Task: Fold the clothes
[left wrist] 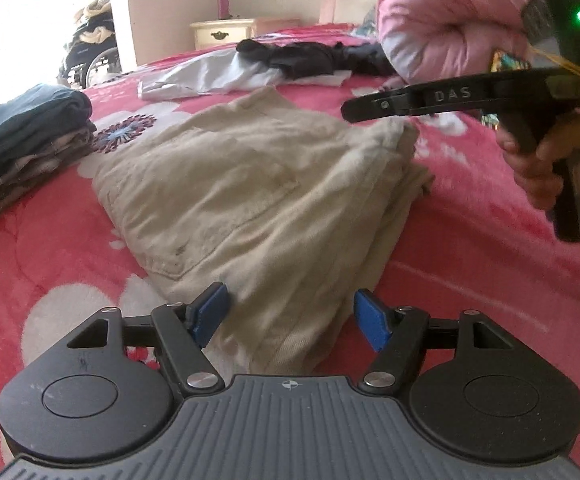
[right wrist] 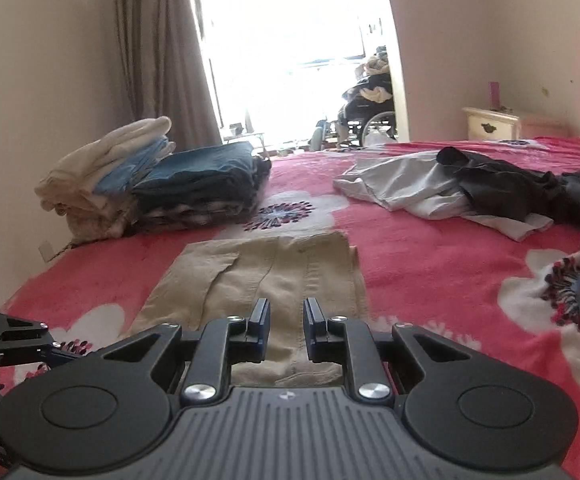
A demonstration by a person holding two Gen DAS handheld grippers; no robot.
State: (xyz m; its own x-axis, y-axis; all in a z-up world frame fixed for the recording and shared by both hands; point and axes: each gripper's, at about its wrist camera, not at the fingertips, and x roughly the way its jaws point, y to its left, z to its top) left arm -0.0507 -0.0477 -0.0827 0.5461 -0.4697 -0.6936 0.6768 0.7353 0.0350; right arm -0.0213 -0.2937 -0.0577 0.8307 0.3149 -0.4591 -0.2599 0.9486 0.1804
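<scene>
Here, folded beige trousers [left wrist: 250,200] near edge between spread left fingers [left wrist: 210,312]; right fingers [right wrist: 260,328] narrowly parted, empty.

Daylight is pouring in through the far window [right wrist: 290,52] and blowing it out to pure white. The bed [right wrist: 430,264] is looking evenly lit, shadows soft. Fisheye is bending the edges, everything's slightly blurry.
</scene>
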